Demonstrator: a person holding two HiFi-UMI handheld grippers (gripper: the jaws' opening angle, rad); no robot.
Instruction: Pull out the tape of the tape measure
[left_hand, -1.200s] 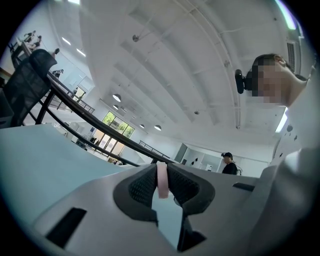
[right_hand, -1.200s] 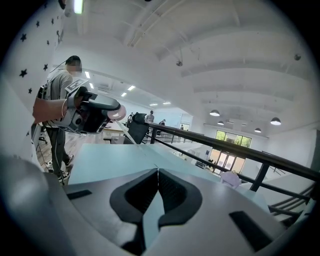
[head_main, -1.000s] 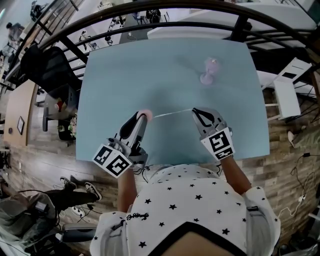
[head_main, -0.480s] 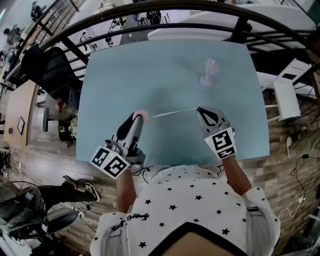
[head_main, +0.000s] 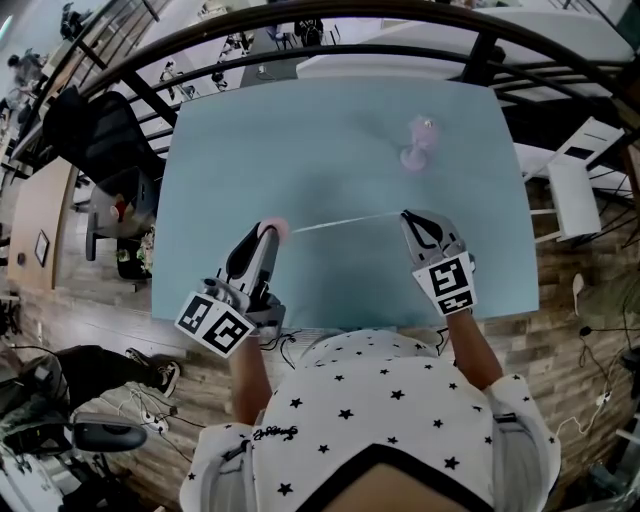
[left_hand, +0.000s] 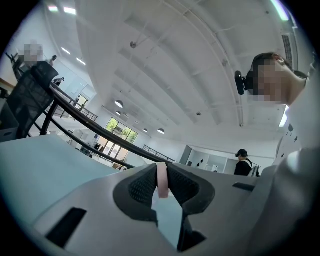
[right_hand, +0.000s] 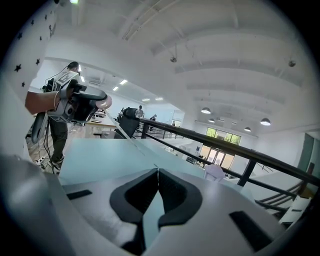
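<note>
Tape (head_main: 340, 221) runs taut from jaws to jaws above the worktop (head_main: 250, 130). The left gripper (head_main: 264, 232) has its jaws narrowly parted, clamped on the pink tape measure case (left_hand: 162, 180). The right gripper (head_main: 411, 217) has its jaws pressed together on the tape's free end. A small lilac object (head_main: 418, 143) stands beyond them.

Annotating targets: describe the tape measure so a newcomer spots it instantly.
On the pale blue table, look near its front edge at the left gripper. The small pink tape measure is pinched in its jaws, and its thin white tape stretches across to the right gripper. The pale pinkish object farther back lies loose, with no tape.
</note>
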